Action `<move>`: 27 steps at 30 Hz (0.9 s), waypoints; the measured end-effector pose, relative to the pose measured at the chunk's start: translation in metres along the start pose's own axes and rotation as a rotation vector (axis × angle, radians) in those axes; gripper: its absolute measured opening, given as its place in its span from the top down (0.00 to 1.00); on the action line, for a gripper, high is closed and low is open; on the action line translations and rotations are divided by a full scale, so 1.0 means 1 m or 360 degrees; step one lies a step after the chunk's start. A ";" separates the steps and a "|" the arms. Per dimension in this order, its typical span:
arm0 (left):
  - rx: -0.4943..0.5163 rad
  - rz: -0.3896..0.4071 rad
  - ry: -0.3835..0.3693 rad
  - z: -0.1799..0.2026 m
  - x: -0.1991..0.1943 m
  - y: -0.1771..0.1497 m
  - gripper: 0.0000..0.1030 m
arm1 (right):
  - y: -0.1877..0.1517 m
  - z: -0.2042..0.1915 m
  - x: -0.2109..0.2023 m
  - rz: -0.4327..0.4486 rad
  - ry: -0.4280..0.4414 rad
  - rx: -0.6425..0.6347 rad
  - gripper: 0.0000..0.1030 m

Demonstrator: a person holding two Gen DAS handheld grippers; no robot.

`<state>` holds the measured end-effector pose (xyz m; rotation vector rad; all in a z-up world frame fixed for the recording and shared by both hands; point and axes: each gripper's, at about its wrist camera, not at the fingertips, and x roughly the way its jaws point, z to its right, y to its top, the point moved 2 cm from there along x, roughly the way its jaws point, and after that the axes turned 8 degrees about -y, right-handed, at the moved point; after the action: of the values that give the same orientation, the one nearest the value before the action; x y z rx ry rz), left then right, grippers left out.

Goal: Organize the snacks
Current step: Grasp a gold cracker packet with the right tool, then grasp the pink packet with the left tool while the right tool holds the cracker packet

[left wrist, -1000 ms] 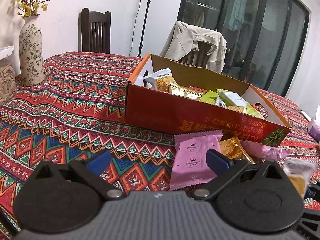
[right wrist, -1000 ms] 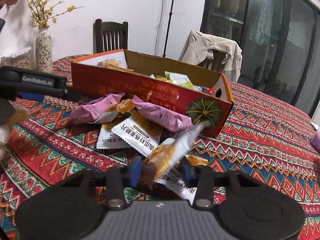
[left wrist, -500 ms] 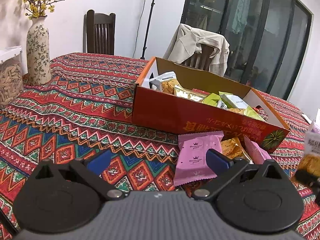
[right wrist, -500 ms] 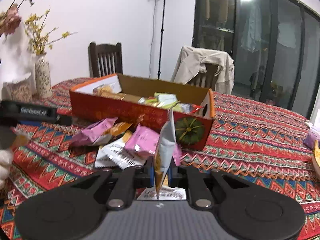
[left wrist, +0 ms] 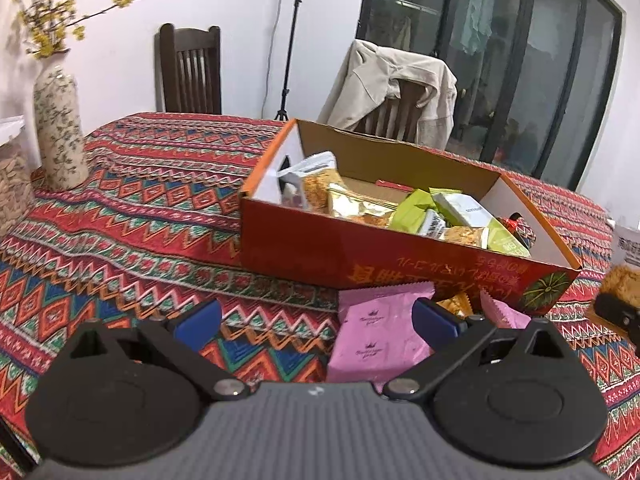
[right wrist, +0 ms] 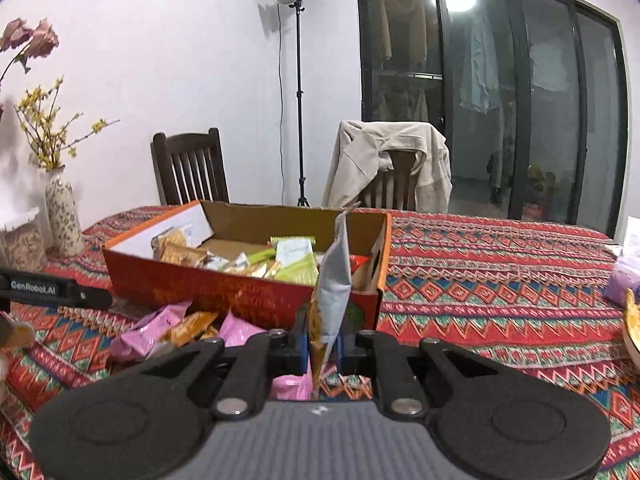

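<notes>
An orange cardboard box (left wrist: 304, 252) (right wrist: 224, 284) holding several snack packets stands on the patterned tablecloth. My right gripper (right wrist: 322, 350) is shut on a white-and-orange snack packet (right wrist: 334, 288), which stands upright, lifted in front of the box's right end. That packet also shows at the right edge of the left wrist view (left wrist: 626, 258). My left gripper (left wrist: 316, 322) is open over the cloth in front of the box, with nothing between its fingers. A pink packet (left wrist: 380, 340) lies just past its right finger. More pink and orange packets (right wrist: 176, 328) lie loose before the box.
A patterned vase (left wrist: 60, 132) with yellow sprigs and a clear jar (left wrist: 12, 188) stand at the table's left. Two chairs (right wrist: 188, 172), one draped with a beige jacket (right wrist: 384, 160), stand behind the table beside a lamp tripod. A purple pack (right wrist: 624, 284) lies far right.
My right gripper closed on the white-and-orange packet and raised it off the pile; the packet turned from slanted to upright. The left gripper stayed open and barely shifted.
</notes>
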<state>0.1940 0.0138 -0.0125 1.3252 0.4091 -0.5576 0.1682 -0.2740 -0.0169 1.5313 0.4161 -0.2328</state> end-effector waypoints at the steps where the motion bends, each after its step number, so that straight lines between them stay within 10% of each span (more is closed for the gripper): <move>1: 0.0017 -0.0013 0.0003 0.004 0.004 0.001 0.00 | 0.000 0.001 0.004 0.0000 0.0010 0.0014 0.88; 15: -0.0073 -0.0230 -0.0138 0.007 0.053 -0.011 0.01 | -0.018 0.011 0.023 -0.0062 0.0130 0.0147 0.88; 22: -0.0107 -0.0236 -0.0243 0.004 0.051 -0.014 0.37 | -0.019 0.008 0.020 -0.0054 0.0146 0.0144 0.88; 27: -0.0124 -0.0220 -0.0261 0.003 0.047 -0.015 0.39 | -0.020 0.008 0.020 -0.0057 0.0137 0.0140 0.88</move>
<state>0.2229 0.0015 -0.0509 1.1729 0.3851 -0.7530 0.1790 -0.2804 -0.0433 1.6254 0.5071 -0.2158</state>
